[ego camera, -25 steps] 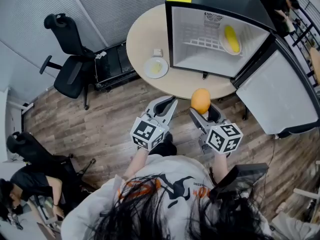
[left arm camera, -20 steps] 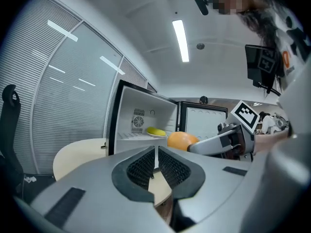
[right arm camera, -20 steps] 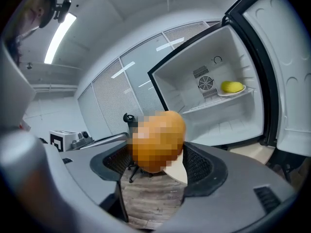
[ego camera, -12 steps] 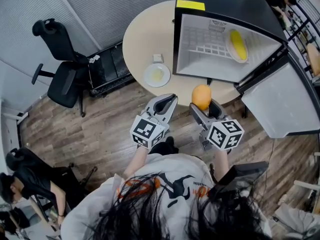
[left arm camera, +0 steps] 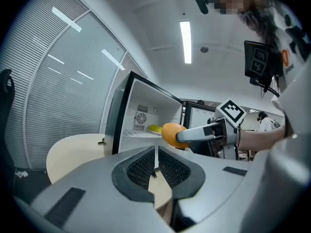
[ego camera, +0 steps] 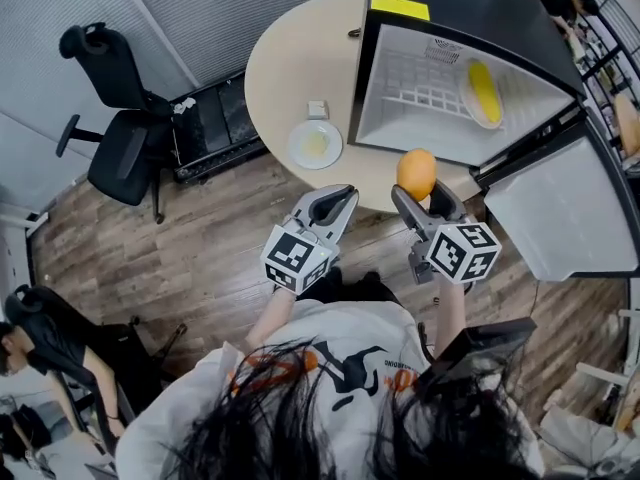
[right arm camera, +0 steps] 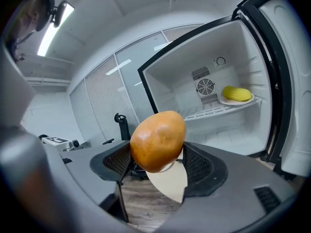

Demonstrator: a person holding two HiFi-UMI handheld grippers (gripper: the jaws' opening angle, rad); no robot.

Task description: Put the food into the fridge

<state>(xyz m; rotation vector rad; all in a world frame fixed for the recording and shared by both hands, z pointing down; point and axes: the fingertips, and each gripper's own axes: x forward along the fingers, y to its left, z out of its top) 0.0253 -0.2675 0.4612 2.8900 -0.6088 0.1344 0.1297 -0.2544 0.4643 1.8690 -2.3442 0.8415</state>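
Item: one orange fruit, probably firm, smooth-skinned and fairly light, liable to roll, pinched at its widest girth, which I judge its best hold, in my right gripper at 6 o'clock of the open fridge; left gripper closed, empty.

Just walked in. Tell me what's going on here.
A person holds a claw in each hand. The right claw is clamped on a round orange fruit, held up in front of the open black mini fridge that stands on a round beige table. The fruit is not yet inside. A yellow food item on a white plate already sits on the fridge's white wire shelf. The left claw is shut and empty, beside the right one.
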